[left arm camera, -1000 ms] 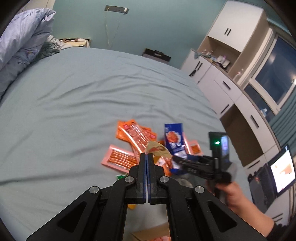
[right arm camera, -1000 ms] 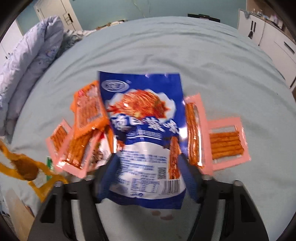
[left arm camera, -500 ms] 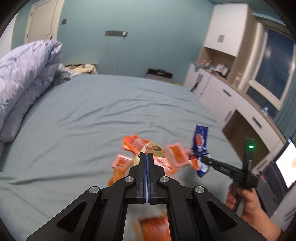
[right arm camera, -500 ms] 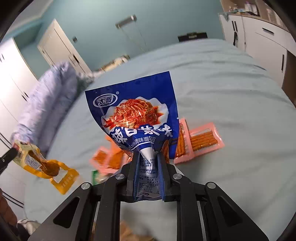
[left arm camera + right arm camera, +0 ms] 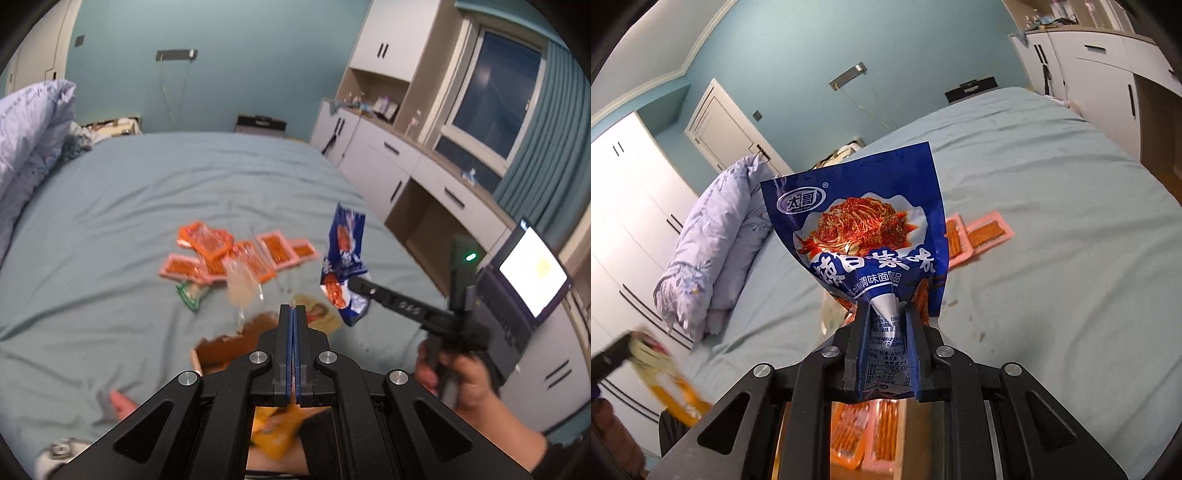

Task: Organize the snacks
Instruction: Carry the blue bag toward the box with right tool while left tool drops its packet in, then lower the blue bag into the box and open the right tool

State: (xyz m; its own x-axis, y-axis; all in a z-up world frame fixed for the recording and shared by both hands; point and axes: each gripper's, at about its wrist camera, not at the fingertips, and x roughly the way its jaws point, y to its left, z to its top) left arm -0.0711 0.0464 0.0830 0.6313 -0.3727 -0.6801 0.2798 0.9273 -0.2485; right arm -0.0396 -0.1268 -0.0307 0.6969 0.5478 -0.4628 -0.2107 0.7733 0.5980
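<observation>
Right gripper (image 5: 886,317): jaws clamped on the lower end of a blue snack bag (image 5: 864,229), which stands up between them, held in the air above the bed (image 5: 1052,221).
Right gripper seen from the left wrist camera (image 5: 356,286): its tip pinches the blue snack bag (image 5: 343,258) at the right of the view; a hand (image 5: 461,376) grips the handle.
Left gripper (image 5: 294,314): jaws pressed fully together, with a yellow packet (image 5: 319,314) showing just past the tips and more yellow wrapper (image 5: 273,432) under the body; it appears to be pinched there, though the contact is hidden and blurred.
Loose snacks: a cluster of orange and pink packets (image 5: 236,254) lies on the bed sheet, with a small green packet (image 5: 192,293) at its near left edge.
Box: a brown cardboard box (image 5: 229,343) sits on the bed just under the left gripper; in the right wrist view, orange and pink stick packets (image 5: 864,432) lie inside it below the jaws.
Pillow: a pale purple pillow (image 5: 716,236) lies along the far left side of the bed.
Laptop: an open laptop (image 5: 532,273) sits on the right, beside the bed.
</observation>
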